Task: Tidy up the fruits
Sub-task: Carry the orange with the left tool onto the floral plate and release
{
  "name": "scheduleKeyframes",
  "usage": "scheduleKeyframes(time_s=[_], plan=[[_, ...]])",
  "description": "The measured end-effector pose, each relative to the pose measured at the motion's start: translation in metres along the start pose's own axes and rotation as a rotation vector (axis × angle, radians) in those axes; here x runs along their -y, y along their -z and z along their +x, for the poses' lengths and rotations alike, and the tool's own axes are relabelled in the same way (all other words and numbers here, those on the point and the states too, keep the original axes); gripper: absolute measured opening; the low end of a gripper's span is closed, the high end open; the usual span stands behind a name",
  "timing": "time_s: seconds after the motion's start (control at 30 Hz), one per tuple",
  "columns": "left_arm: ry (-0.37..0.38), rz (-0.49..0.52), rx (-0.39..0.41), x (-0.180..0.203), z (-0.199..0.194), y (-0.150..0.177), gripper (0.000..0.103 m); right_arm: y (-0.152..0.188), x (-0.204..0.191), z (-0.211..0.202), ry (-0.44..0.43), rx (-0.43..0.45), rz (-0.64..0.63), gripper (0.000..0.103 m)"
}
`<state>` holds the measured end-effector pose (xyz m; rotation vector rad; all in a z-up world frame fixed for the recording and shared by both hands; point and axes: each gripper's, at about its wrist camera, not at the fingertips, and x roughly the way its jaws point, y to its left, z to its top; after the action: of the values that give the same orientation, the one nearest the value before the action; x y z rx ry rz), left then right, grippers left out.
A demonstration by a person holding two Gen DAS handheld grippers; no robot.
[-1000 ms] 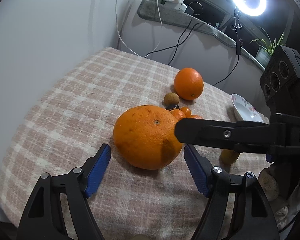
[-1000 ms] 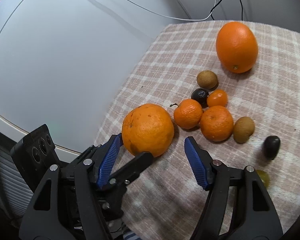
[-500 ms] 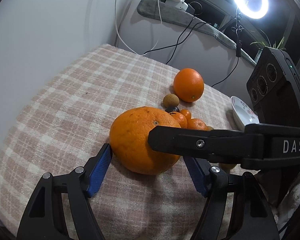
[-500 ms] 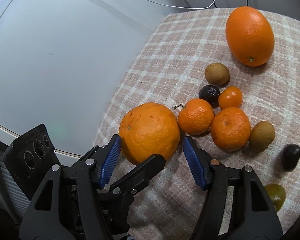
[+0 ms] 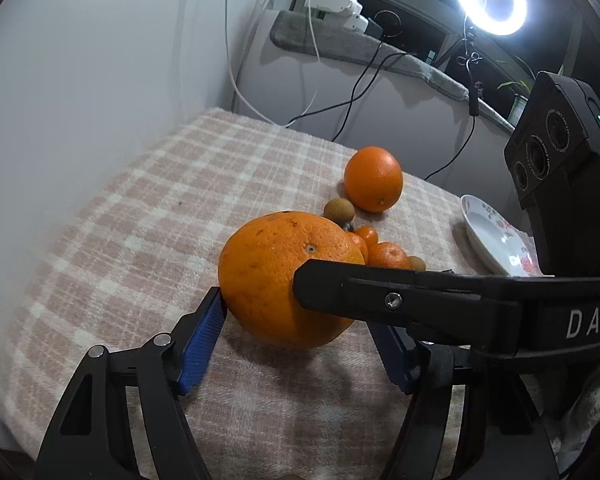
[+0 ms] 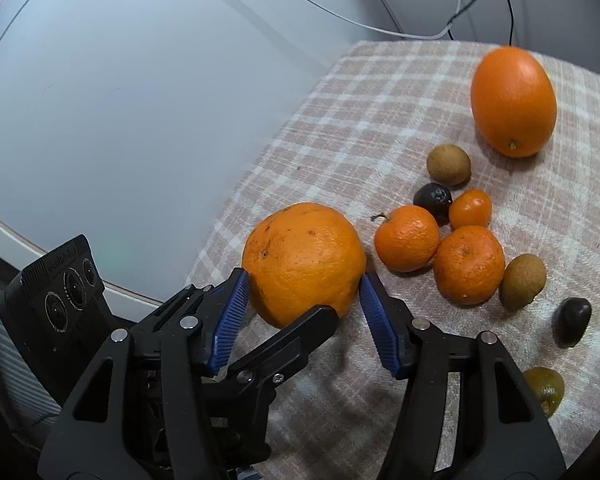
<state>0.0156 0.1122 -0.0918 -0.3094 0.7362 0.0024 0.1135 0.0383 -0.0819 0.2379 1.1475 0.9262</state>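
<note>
A large orange (image 5: pixel 276 272) (image 6: pixel 300 256) lies on the checked cloth near its front corner, with both grippers around it. My left gripper (image 5: pixel 296 316) straddles it with jaws closing. Its left pad (image 5: pixel 204 336) touches the peel; the right pad shows a small gap and is partly hidden by the right gripper's black finger (image 5: pixel 380 296). My right gripper (image 6: pixel 302 280) is also closing, and both blue pads touch the orange's sides. The left gripper's finger (image 6: pixel 300 332) crosses under the orange's near side.
A second orange (image 6: pixel 514 104) lies at the back. Between them are three mandarins (image 6: pixel 468 264), two brown longans (image 6: pixel 448 164), two dark fruits (image 6: pixel 432 198) and a greenish one (image 6: pixel 544 388). A floral plate (image 5: pixel 488 236) sits at the right edge. A wall borders the cloth's left side.
Both grippers have come forward onto the large orange and their jaws have narrowed. The orange, earlier ahead of the pads, now sits between both pairs.
</note>
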Motion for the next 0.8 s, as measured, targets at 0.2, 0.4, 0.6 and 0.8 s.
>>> scheduleKeyframes(time_s=[0.2, 0.4, 0.6, 0.8], plan=[[0.004, 0.021, 0.028, 0.014, -0.008, -0.006, 0.07, 0.002, -0.005, -0.02, -0.003, 0.04, -0.016, 0.059], [0.03, 0.067, 0.056, 0.04, -0.012, -0.014, 0.07, 0.003, -0.002, -0.05, 0.007, 0.097, -0.024, 0.059], [0.088, 0.115, 0.061, 0.076, -0.004, -0.021, 0.07, 0.01, 0.013, -0.09, 0.047, 0.158, -0.008, 0.059], [0.154, 0.172, 0.047, 0.119, 0.013, -0.027, 0.07, 0.018, 0.043, -0.13, 0.098, 0.214, 0.037, 0.059]])
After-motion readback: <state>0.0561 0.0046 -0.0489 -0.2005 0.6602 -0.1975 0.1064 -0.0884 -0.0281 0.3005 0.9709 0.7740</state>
